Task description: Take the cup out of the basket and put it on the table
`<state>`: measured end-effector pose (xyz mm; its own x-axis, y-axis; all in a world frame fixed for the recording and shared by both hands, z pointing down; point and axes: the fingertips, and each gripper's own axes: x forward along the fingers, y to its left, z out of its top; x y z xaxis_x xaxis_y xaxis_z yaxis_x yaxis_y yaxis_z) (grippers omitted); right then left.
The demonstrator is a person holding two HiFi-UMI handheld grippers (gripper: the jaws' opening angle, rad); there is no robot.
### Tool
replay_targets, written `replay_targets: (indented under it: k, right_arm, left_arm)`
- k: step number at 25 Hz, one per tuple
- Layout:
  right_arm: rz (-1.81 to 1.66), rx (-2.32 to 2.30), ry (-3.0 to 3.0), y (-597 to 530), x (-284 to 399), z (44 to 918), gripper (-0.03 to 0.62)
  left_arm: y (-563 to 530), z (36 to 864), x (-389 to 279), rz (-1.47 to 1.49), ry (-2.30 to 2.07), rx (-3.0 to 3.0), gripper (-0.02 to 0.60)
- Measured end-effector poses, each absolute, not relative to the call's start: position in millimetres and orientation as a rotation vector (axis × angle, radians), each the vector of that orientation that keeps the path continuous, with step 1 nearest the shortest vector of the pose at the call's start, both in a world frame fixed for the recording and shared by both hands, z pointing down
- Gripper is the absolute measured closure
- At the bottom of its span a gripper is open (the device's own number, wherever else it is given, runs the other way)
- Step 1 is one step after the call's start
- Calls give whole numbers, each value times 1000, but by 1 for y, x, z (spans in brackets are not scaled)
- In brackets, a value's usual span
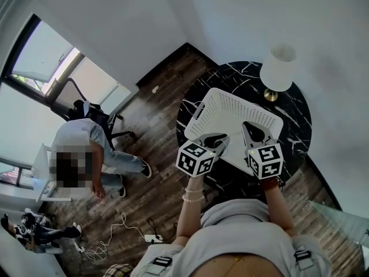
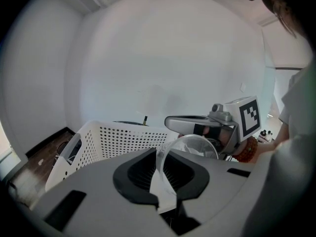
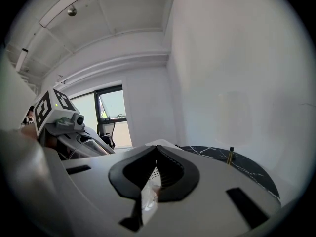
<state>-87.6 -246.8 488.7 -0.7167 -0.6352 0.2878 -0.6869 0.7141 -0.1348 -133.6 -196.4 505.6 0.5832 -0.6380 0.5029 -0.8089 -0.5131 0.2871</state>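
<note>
Left tool (image 2: 160, 166) grips the clear cup (image 2: 196, 147) by its wall, over the basket (image 2: 111, 141); right tool (image 3: 156, 163) is closed on a clear scrap (image 3: 148, 201).

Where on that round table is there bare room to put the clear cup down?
In the head view, bare marble of the table shows left of the basket, and in a strip on its right toward the rim. The lamp crowds the far right; the basket fills the middle.
</note>
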Motion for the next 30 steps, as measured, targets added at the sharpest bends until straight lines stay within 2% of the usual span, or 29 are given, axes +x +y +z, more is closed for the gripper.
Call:
replay_targets:
  k: [30]
  right_arm:
    - [357, 1083, -2656, -247, -94, 497, 583]
  left_arm:
    - [-197, 512, -139, 469, -1085, 2332, 538]
